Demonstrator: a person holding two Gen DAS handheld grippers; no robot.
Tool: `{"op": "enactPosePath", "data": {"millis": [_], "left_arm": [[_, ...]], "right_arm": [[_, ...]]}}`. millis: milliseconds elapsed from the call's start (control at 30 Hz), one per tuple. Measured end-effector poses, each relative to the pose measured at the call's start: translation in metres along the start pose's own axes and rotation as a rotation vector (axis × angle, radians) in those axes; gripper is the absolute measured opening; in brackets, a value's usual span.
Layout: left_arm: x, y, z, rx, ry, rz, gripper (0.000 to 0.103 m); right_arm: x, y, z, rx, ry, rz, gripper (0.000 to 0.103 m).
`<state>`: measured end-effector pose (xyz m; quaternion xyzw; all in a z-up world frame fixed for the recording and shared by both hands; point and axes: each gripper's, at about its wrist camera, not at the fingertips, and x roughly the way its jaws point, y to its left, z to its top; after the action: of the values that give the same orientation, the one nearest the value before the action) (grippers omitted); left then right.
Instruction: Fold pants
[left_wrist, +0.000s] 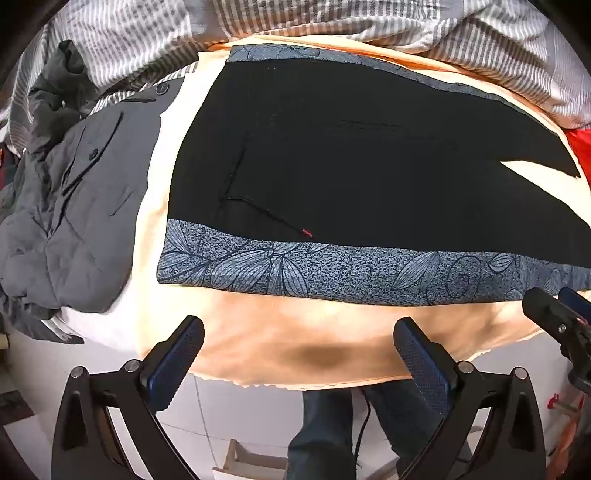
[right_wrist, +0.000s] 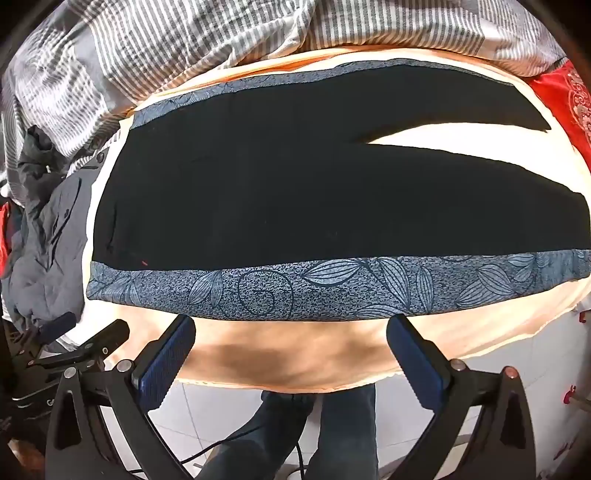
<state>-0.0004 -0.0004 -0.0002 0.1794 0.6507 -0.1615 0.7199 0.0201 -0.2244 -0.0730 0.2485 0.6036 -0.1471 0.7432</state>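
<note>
The left gripper (left_wrist: 297, 334) is hanging over the near edge of the peach sheet (left_wrist: 332, 354) with its jaws spread wide and nothing between them, and the right gripper (right_wrist: 290, 332) is doing the same alongside it, its fingers apart and empty, their tips showing just short of the pants' near edge. By my reading the fold is not yet begun, and the first step is pending: taking hold of the near long edge. To do it well, each gripper should be coming down onto the patterned band, one toward the waist end at 9 o'clock and one farther toward the legs at 3 o'clock, pinching only the pants and not the sheet beneath, then lifting both together so the cloth is carried over evenly toward 12 o'clock. The pants (right_wrist: 258, 206) are lying flat across the middle of the bed, black, with a blue-grey leaf-printed stripe (right_wrist: 332, 291) running along each outer side, the two legs parting in a narrow wedge at 2 o'clock. A grey jacket (left_wrist: 74, 192) is lying crumpled at 9 o'clock, apart from them.
</note>
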Motion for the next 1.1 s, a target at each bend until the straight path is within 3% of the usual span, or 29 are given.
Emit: {"op": "enactPosePath", "data": {"millis": [667,1100], "left_arm": [[0.01,0.011,-0.001,-0.029,0.025,0.033,0.103],[0.018,0.011,0.001,-0.029,0.082,-0.002,0.103]], "right_arm": [[0.009,0.011,-0.004,0.006,0.026,0.017,0.103],[0.012,0.009,-0.006,0.034,0.033,0.01,0.103]]}}
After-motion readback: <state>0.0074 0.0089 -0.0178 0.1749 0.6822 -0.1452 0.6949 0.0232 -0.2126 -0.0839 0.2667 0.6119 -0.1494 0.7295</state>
